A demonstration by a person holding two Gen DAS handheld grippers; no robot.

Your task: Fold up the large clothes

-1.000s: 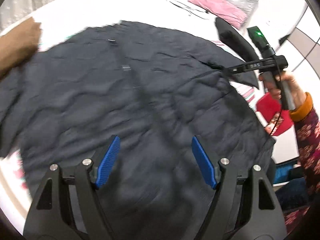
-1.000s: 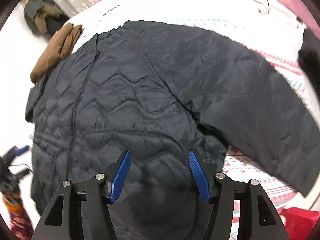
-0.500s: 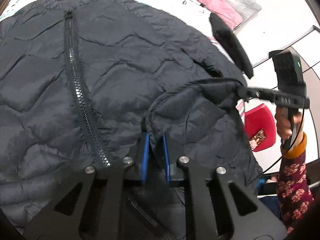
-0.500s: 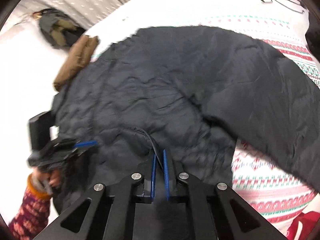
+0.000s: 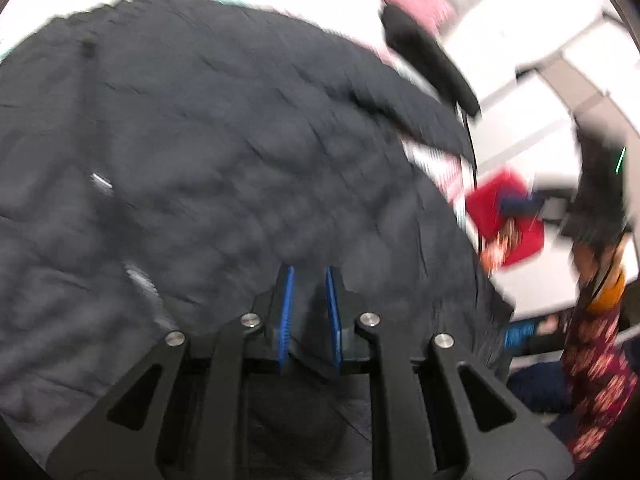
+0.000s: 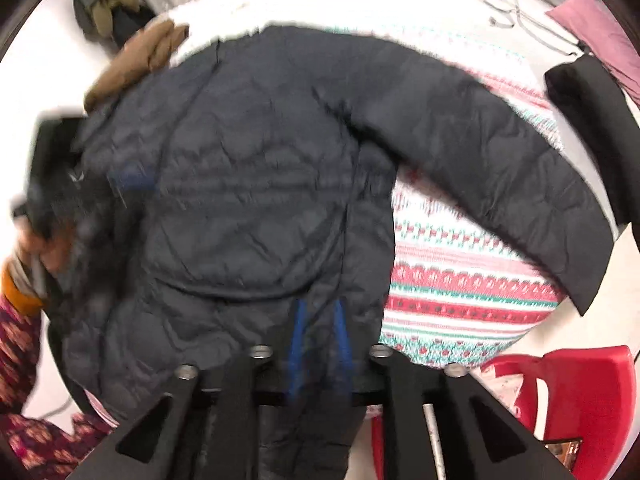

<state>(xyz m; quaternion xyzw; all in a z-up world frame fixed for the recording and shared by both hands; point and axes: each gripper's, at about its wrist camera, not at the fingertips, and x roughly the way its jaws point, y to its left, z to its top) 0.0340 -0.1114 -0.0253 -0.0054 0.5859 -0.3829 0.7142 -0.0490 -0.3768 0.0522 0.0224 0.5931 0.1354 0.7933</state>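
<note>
- Hem first: the left claw (image 5: 308, 300) stands narrow, nipped on a fold of the dark quilted puffer jacket (image 5: 240, 140) at its near edge.
- The right claw (image 6: 320, 332) has just been opening. Jacket fabric sits between its pads, but blur hides whether they pinch it.
- The jacket lies spread over a patterned blanket (image 6: 460, 280), with one sleeve (image 6: 500, 152) flung out sideways.
- By the look of it, it is light, puffy and soft with a slick shell, so it is likely to spring back and slip from a shallow pinch.
- I'd take deep bites at the hem corners or shoulder seams, not mid-panel.
- A brown garment (image 6: 136, 68) lies just beside the jacket's far end.
</note>
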